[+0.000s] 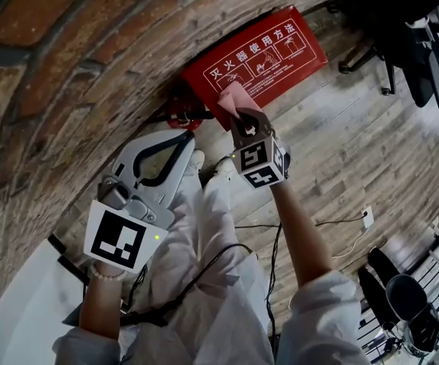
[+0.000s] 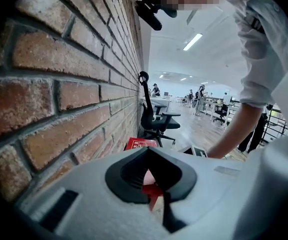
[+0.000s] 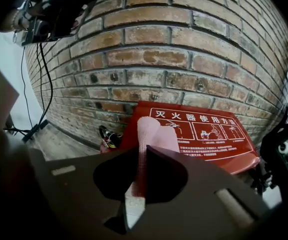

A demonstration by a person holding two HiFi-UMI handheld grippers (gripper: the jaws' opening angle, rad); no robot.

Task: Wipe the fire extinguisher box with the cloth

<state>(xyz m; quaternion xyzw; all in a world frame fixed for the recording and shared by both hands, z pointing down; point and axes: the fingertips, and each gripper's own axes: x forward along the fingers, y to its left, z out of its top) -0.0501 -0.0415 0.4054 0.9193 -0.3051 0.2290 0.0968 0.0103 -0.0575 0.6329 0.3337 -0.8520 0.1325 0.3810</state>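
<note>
The red-brown brick wall (image 1: 67, 67) fills the left and top of the head view, and the grey wooden plank floor (image 1: 356, 150) takes the right half. The red metal fire extinguisher box with white printed instructions on its lid (image 1: 280, 52) stands at the foot of the wall, in the upper middle of that view. Its long axis runs along the wall, from lower left to upper right in the frame. In the right gripper view the box (image 3: 208, 134) lies left to right across the middle. Its sloping lid faces up and away from the bricks, towards the person.

The left gripper, grey with a black-and-white marker cube (image 1: 186, 138), hangs at the lower left centre, short of the box. Its jaws are together with nothing between them.

The right gripper, dark with its own marker cube (image 1: 243, 120), reaches over the lid's left end. Its jaws are clamped on the folded pink cloth (image 1: 234, 99). In the right gripper view the cloth (image 3: 151, 129) stands up from them as a narrow fold in front of the lid's left panel.

The wipe looks to be at an early stage. The cloth sits at one end of the lid, and whether it presses on the surface cannot be told. The printed panels to the right, the far end and the front face all seem left to cover. No mark on the box shows which parts have been cleaned.
</note>
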